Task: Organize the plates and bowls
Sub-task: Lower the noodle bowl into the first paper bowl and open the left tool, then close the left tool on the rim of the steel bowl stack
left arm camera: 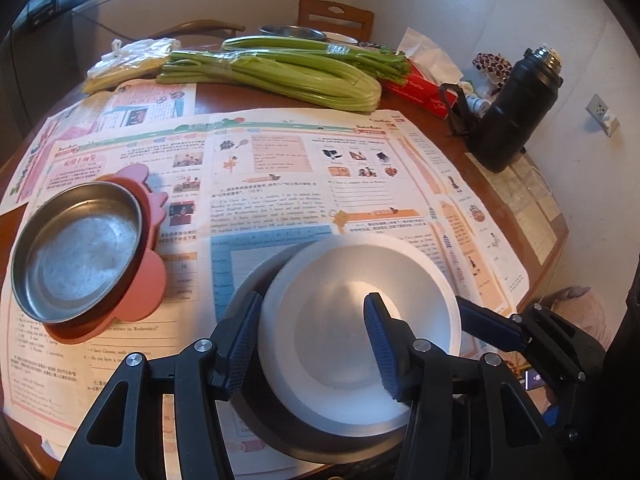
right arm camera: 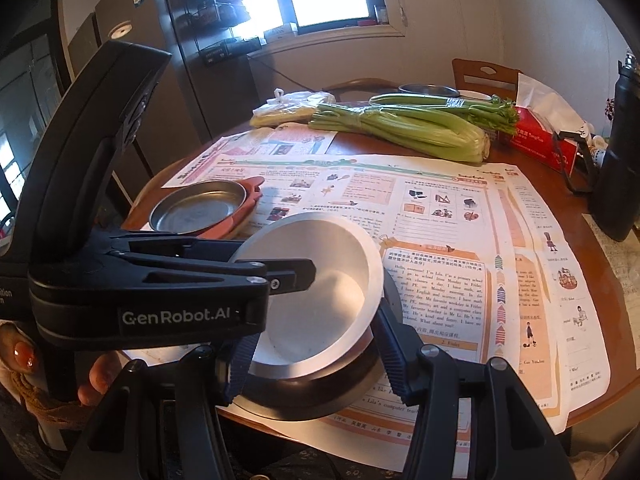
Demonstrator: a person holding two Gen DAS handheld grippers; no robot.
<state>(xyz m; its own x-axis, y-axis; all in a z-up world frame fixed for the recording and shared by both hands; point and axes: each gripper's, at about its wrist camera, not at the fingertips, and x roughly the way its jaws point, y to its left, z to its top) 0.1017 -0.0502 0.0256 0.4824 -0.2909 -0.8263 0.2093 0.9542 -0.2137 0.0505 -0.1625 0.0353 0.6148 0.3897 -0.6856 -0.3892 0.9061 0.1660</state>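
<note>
Round wooden table (right arm camera: 592, 264): spread with printed newspaper sheets (left arm camera: 280, 168).
Celery bunches (left arm camera: 280, 74): far side of table, lying flat.
Black flask (left arm camera: 516, 108): upright at the table's edge.
Steel dish (left arm camera: 78, 248): seated in a pink plate (left arm camera: 146, 280).
White bowl (left arm camera: 360, 312): tilted inside a dark steel bowl (right arm camera: 312, 392), near edge.
Left gripper (left arm camera: 312, 344): part-open, clamped across the white bowl's rim.
Right gripper (right arm camera: 316, 344): part-open, gripping the opposite rim.
</note>
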